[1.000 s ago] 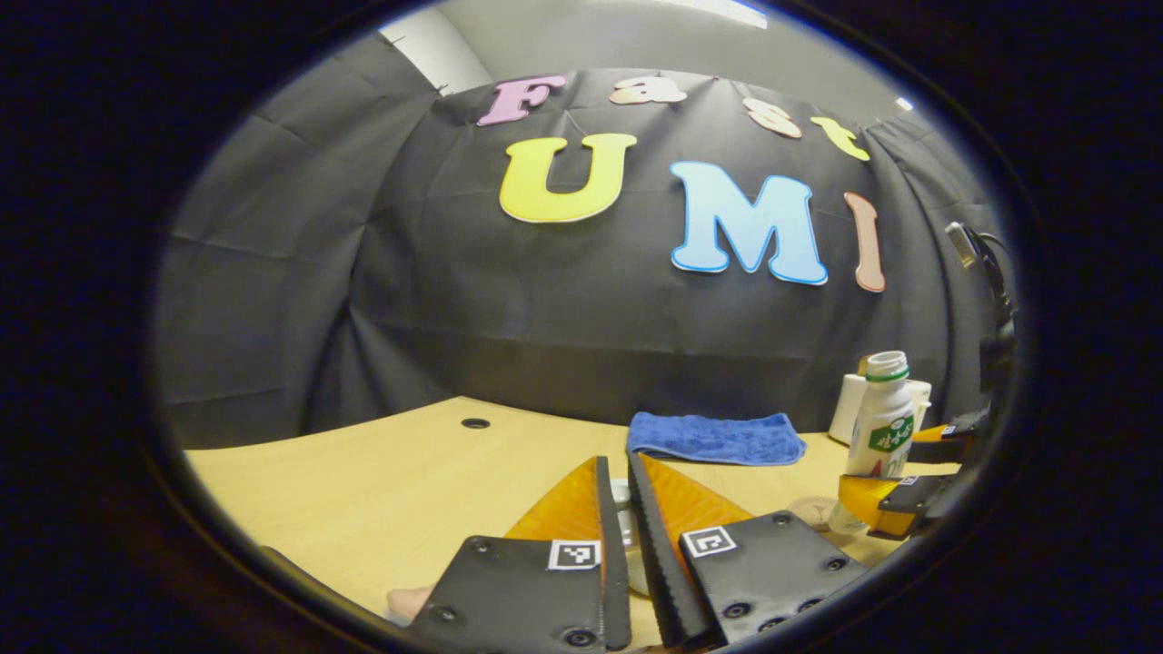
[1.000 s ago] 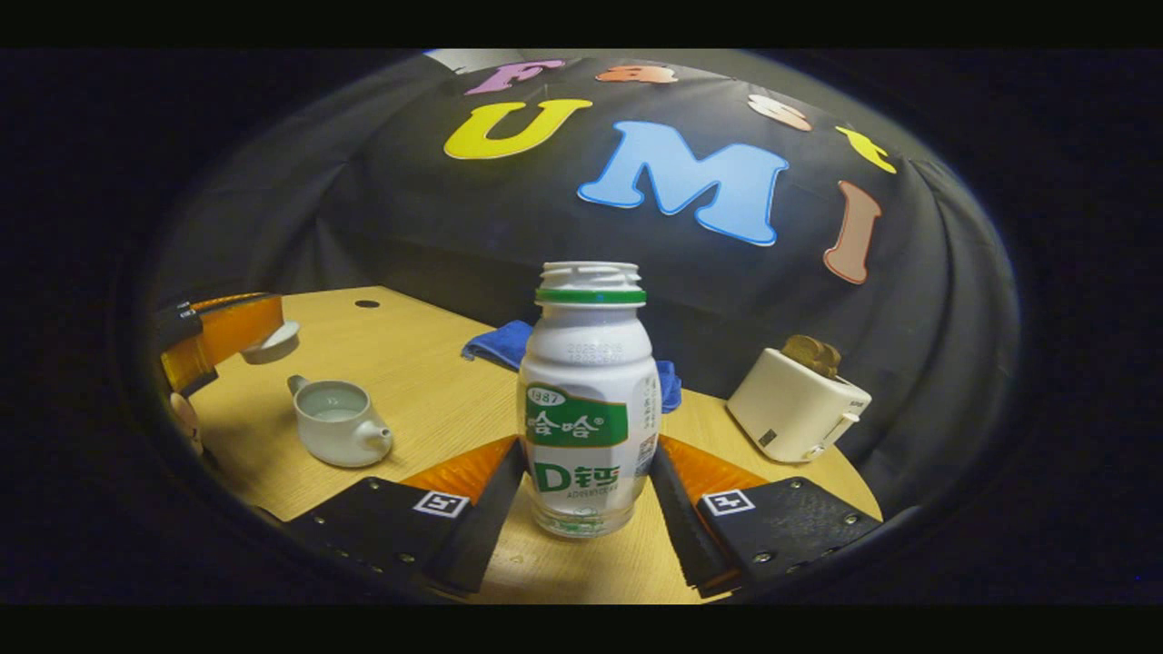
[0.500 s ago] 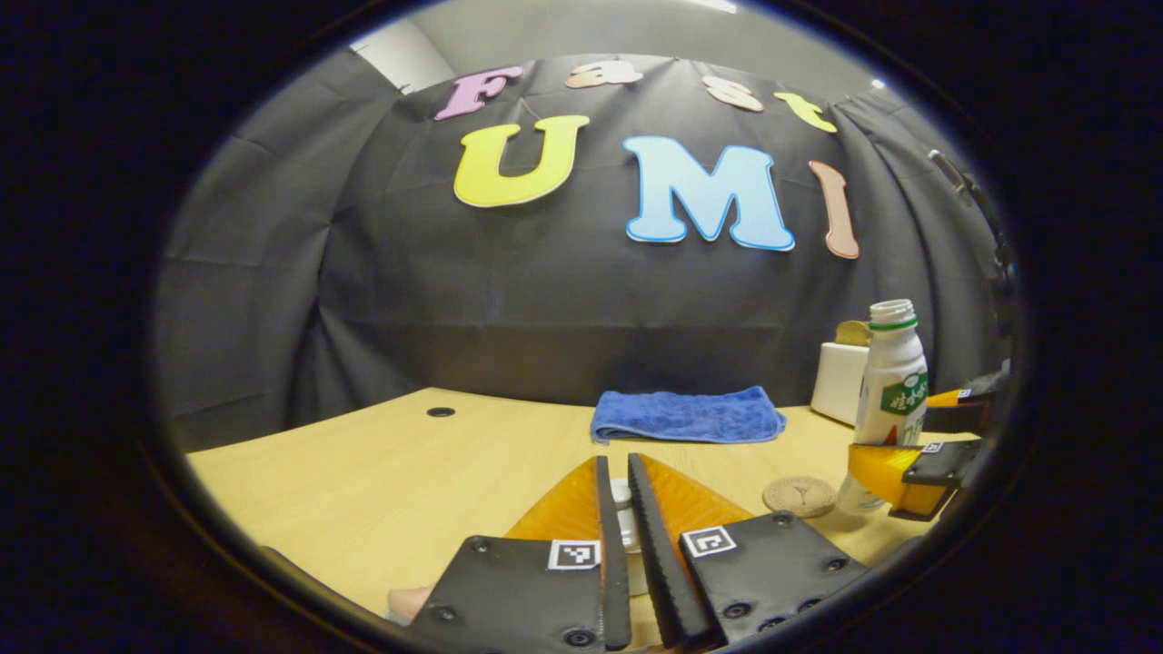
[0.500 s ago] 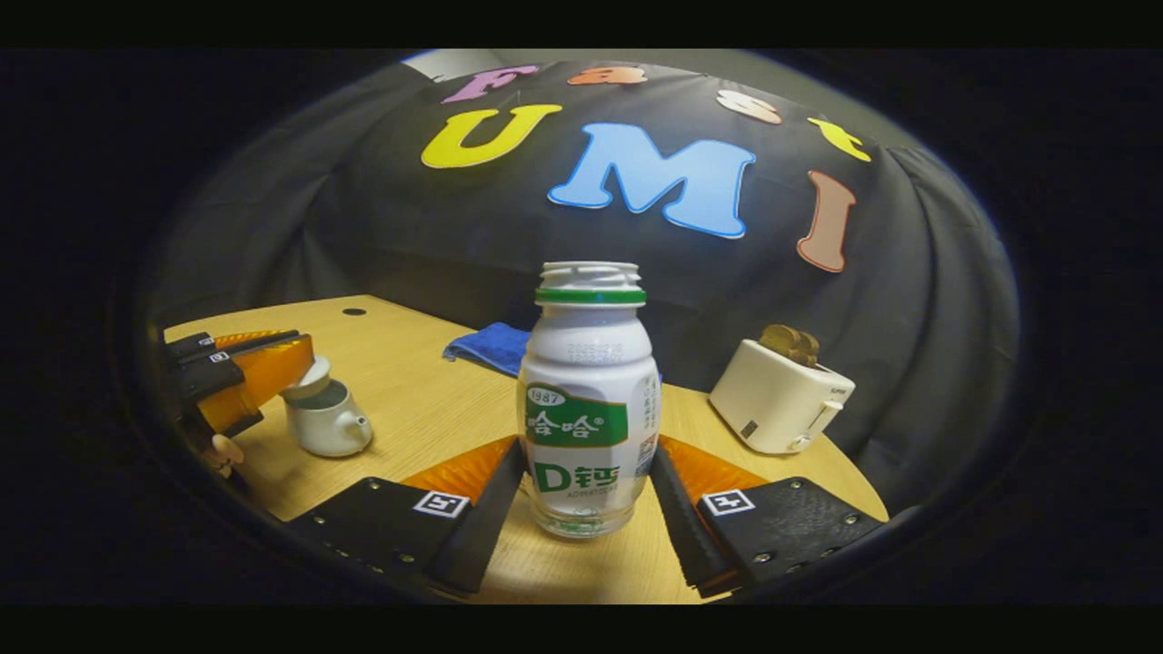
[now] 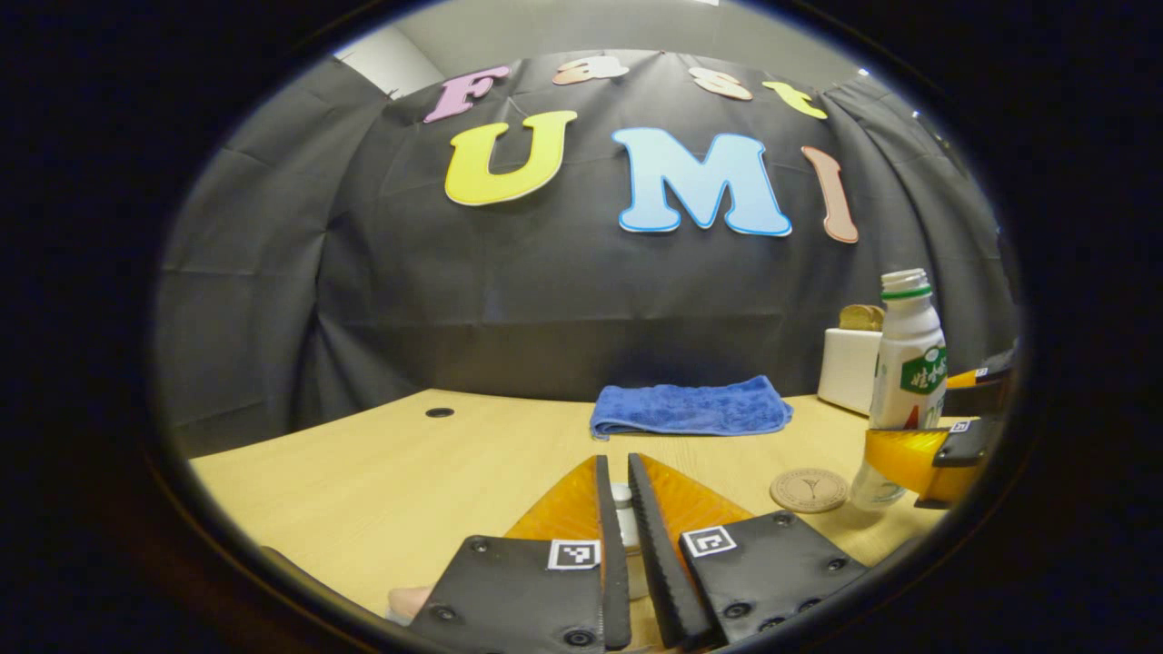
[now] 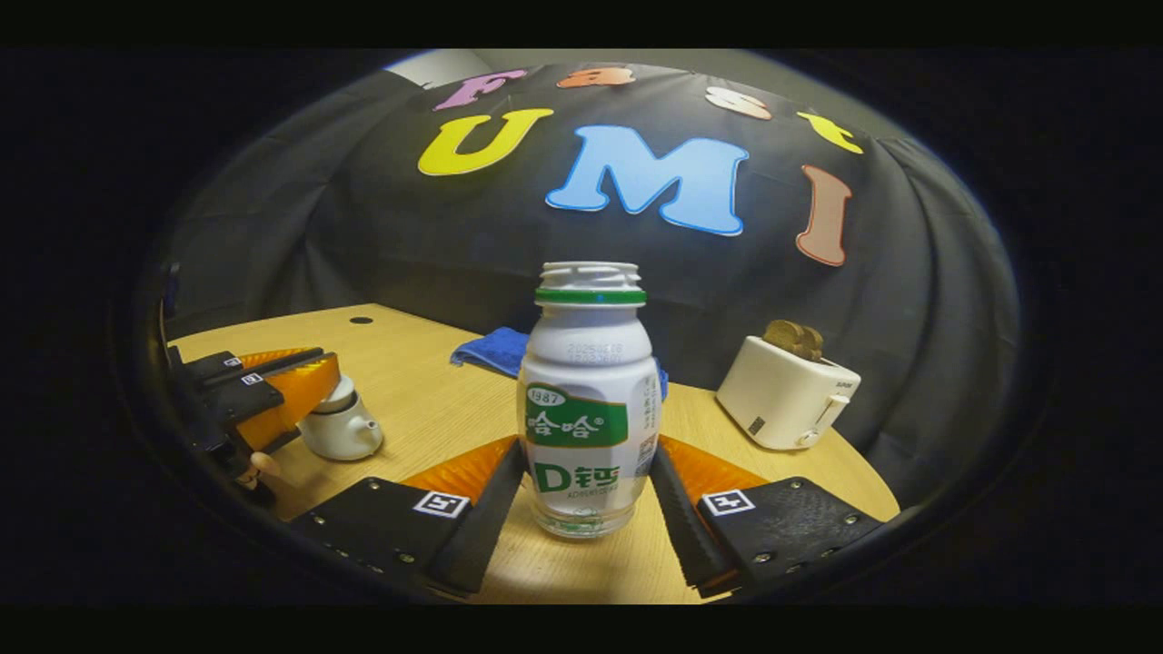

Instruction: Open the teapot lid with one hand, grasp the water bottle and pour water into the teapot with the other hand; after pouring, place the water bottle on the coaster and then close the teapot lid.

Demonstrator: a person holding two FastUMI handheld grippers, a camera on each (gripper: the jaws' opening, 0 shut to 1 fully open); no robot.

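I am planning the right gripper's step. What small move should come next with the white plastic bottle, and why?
Probably carry the white plastic bottle sideways toward the left gripper and lower it onto the round brown coaster. The right gripper grips it upright, and in the left gripper view the coaster lies bare beside its base.

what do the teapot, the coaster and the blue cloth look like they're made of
Teapot: likely glazed ceramic, pale, smooth and softly glossy. Coaster: probably wood or cork, a flat matte tan disc with a faint mark. Blue cloth: soft terry or microfibre, with a fuzzy nap and a folded edge.
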